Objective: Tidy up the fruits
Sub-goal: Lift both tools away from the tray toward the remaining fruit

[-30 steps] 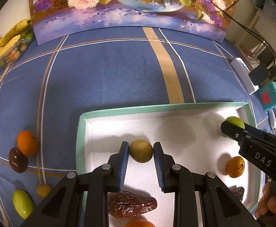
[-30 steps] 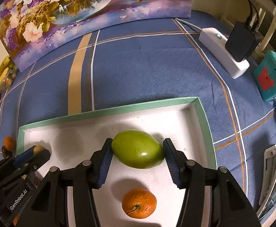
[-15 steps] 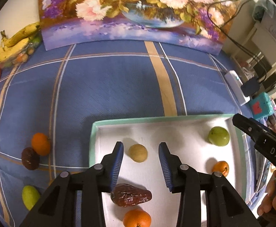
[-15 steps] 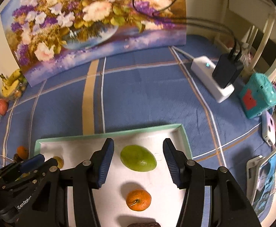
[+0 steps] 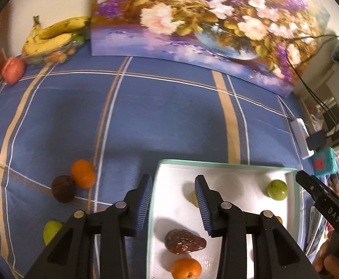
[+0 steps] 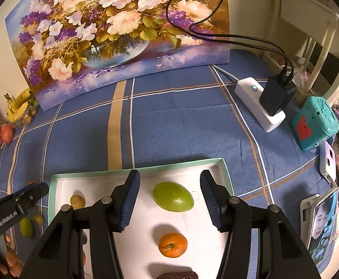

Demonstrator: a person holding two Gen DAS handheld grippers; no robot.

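Note:
A white tray with a green rim (image 5: 225, 164) (image 6: 136, 171) holds a green fruit (image 6: 172, 196) (image 5: 276, 189), a small tan fruit (image 6: 77, 201) (image 5: 193, 198), oranges (image 6: 172, 244) (image 5: 186, 267) and a dark date (image 5: 184, 241). My left gripper (image 5: 172, 205) is open and empty, raised over the tray's left rim. My right gripper (image 6: 169, 201) is open and empty, raised above the green fruit. On the cloth left of the tray lie an orange (image 5: 82, 173), a dark fruit (image 5: 62, 191) and a green fruit (image 5: 51, 230).
A flower painting (image 6: 122, 34) stands at the back. Bananas (image 5: 53, 36) and a red fruit (image 5: 13, 69) lie at the far left. A white power strip with a black charger (image 6: 266, 103), a teal box (image 6: 314, 123) and a phone (image 6: 321, 220) sit to the right.
Both grippers let go of their fruits, opened and lifted back from the tray. The left gripper has shifted left, toward the tray's left rim.

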